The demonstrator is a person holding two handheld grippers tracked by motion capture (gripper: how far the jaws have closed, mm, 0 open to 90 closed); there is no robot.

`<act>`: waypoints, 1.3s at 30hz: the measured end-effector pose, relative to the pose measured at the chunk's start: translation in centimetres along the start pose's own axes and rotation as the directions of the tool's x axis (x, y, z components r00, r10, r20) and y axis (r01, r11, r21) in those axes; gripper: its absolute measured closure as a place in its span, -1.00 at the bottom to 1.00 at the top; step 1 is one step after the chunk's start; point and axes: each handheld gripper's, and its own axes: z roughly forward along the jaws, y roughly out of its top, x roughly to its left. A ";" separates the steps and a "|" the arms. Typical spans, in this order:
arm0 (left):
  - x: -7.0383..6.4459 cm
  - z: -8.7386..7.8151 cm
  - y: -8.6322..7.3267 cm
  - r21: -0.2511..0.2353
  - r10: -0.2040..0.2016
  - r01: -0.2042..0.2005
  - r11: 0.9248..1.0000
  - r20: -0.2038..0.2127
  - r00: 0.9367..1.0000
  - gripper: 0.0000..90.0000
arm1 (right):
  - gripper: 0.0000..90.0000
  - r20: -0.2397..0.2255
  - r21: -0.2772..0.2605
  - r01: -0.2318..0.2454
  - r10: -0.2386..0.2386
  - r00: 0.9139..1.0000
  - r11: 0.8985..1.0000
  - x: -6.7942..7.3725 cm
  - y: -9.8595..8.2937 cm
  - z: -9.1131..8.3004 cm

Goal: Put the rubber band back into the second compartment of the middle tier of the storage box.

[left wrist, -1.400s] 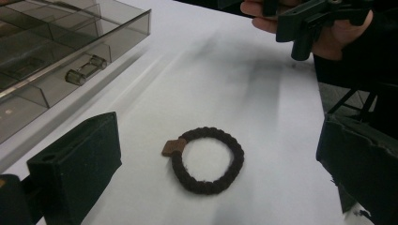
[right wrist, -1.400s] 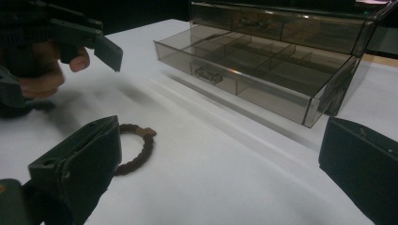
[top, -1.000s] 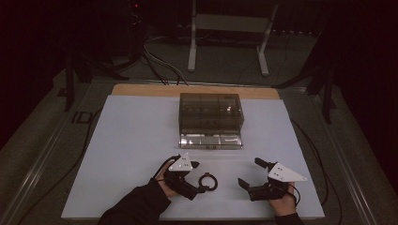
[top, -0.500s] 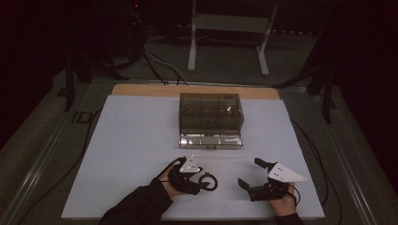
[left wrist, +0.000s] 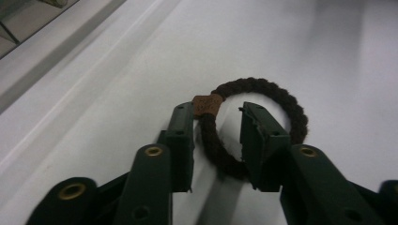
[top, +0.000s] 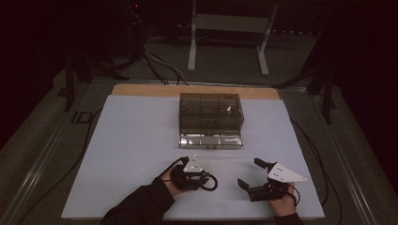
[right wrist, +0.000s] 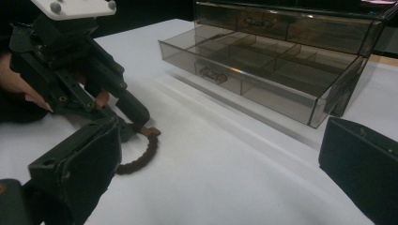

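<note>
Since a second ago the left tongs [left wrist: 217,136] have slid toward three o'clock onto the hair tie [left wrist: 256,123], jaws apart astride its near strand on the table [top: 136,140]. They should probably close just below the brown band. The right tongs [top: 257,179] rest apart, empty, before the drawer box [top: 211,112].

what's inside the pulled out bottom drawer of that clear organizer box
The open drawer shows bare divided compartments, with nothing visible in them. Its rear part, under the organizer's upper drawers, is covered, so that can't be judged.
</note>
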 end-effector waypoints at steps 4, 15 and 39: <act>0.0 0.0 0.1 0.010 0.014 -0.013 1.000 -0.017 1.000 0.64 | -1.00 0.000 -0.001 -0.001 0.001 1.000 1.000 0.0 0.0 0.1; -0.3 0.1 0.3 0.028 0.060 -0.060 0.998 -0.020 0.998 0.87 | -1.00 -0.001 0.000 -0.001 0.001 1.000 1.000 -0.1 0.0 0.1; -1.0 -0.9 1.1 0.017 0.061 -0.060 0.998 -0.048 0.997 0.95 | -1.00 0.004 0.000 -0.004 0.004 1.000 1.000 0.0 0.0 0.0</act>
